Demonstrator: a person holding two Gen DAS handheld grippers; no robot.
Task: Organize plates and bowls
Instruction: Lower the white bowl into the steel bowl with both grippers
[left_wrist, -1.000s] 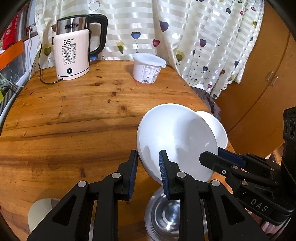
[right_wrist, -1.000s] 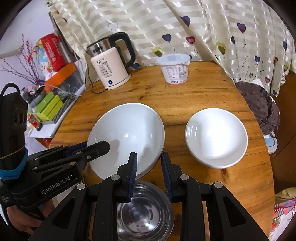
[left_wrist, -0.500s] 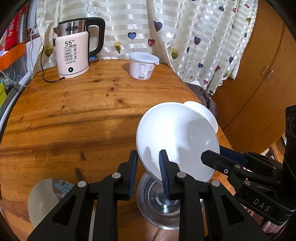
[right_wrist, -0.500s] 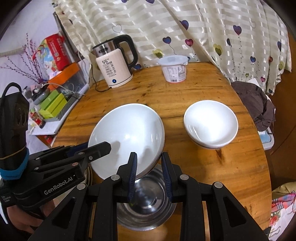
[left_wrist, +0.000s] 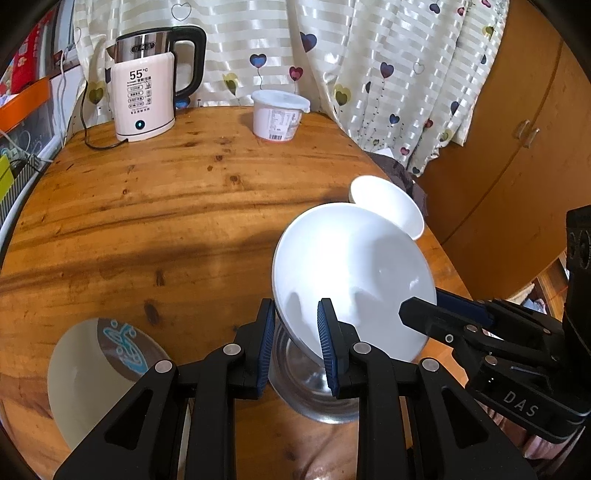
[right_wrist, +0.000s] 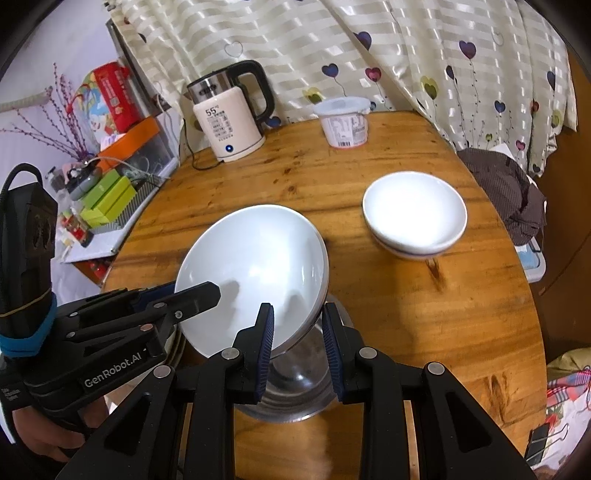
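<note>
Above the near edge of the round wooden table, you hold a large white bowl tilted between both grippers, raised over a steel bowl that stands on the wood directly beneath it. Your left gripper has its jaws narrowed on the bowl's left rim, one blue pad inside the bowl and one outside; your right gripper pinches the opposite rim the same way, jaws equally narrow. In the left wrist view the right gripper's fingers reach in from the right and cover the bowl's far lip. Beyond the held bowl, toward the right edge of the table, a smaller white bowl sits nested in another one, well apart from the steel bowl. To the left, near the table's front edge, a cream bowl with a blue pattern rests on the wood. At the back stand a pale electric kettle with a black handle and a lidded white plastic tub, both just in front of a heart-printed curtain.
</note>
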